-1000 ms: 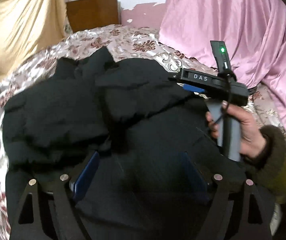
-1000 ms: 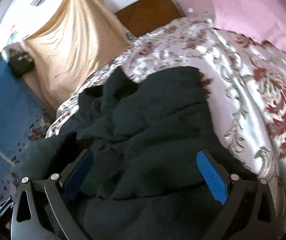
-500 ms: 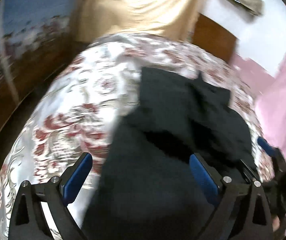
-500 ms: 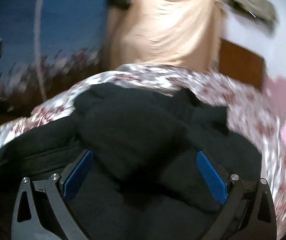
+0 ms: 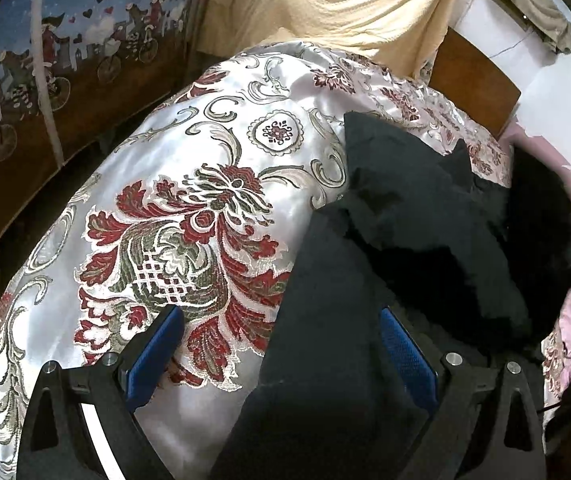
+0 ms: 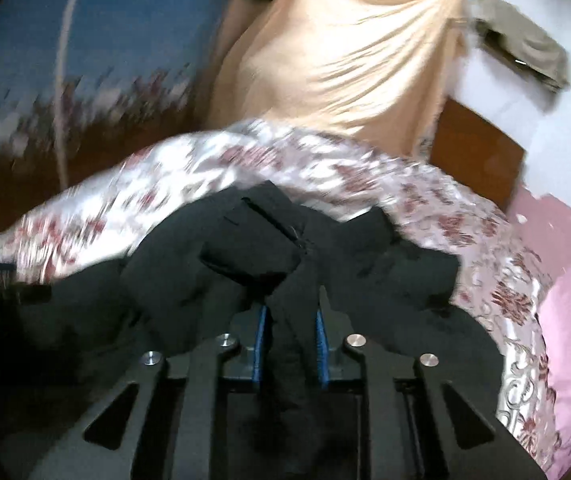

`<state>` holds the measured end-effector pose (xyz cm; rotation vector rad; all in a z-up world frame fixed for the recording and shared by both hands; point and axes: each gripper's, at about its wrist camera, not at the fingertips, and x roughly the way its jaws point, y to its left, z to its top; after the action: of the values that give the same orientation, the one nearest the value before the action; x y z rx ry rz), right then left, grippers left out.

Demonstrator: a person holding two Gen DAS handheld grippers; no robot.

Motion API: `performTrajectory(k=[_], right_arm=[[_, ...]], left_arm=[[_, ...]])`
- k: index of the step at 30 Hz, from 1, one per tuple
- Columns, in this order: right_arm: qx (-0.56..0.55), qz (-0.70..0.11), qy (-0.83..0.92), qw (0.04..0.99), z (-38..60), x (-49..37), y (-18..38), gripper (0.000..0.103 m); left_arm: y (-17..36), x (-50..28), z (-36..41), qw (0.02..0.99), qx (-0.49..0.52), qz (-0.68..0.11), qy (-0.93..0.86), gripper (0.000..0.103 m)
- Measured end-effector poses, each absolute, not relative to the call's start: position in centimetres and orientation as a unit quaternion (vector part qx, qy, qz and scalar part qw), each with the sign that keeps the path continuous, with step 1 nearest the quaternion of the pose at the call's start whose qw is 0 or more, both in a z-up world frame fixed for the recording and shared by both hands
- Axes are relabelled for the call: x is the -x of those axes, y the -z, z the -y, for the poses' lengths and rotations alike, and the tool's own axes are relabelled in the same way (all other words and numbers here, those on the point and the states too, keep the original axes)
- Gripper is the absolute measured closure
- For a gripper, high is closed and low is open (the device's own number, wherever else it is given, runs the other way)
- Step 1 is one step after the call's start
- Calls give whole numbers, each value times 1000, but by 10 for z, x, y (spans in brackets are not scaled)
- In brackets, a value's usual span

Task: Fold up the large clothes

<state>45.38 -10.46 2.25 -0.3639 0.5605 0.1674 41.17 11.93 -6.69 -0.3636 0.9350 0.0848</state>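
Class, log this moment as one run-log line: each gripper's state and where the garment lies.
left gripper: open, over garment edge | right gripper: shut on black garment | garment: bunched on floral bedspread

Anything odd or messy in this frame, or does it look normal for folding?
Nothing damaged or spilled. The black garment lies bunched and crumpled on the bedspread, not yet flat. The right gripper is shut on a fold; the left gripper is open.

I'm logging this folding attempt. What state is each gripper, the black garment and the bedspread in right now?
left gripper: open, its fingers straddling the garment's edge.
right gripper: shut on a fold of the garment.
black garment: crumpled and bunched, not folded flat.
floral bedspread: spread out, partly covered by the garment.
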Motion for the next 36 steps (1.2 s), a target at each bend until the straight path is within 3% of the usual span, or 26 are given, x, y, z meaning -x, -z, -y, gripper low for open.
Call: performTrajectory(k=[7,14,17,19,23,29,32,36], right_arm=[[45,-221,15,974,235,-440,-43,89],[-66,-298,56,951,322,-439,37,89],[-134,-328,54,934,350,-434,64,76],[-160,-341,86,922,368,-430,71,52],[-147,-310,169,924,391,-421,53,48],[-115,-310,61,942,370,-448,54,50],[-83,-331,34,940,354,-459,70,60],[-84,-371,27,925,350,-473,90,62]], left_arm=[[70,-411,-114,879,166,-444,-46,5],[75,-412,-110,883,152,-440,-59,5],[67,-415,-111,891,165,-420,-58,5],[57,-427,-105,896,165,-407,-65,5],[39,-464,-67,917,102,-384,-46,5],[52,-529,-5,911,63,-407,-7,5],[66,-542,9,909,45,-414,-10,5],[93,-548,13,904,41,-426,-7,0]])
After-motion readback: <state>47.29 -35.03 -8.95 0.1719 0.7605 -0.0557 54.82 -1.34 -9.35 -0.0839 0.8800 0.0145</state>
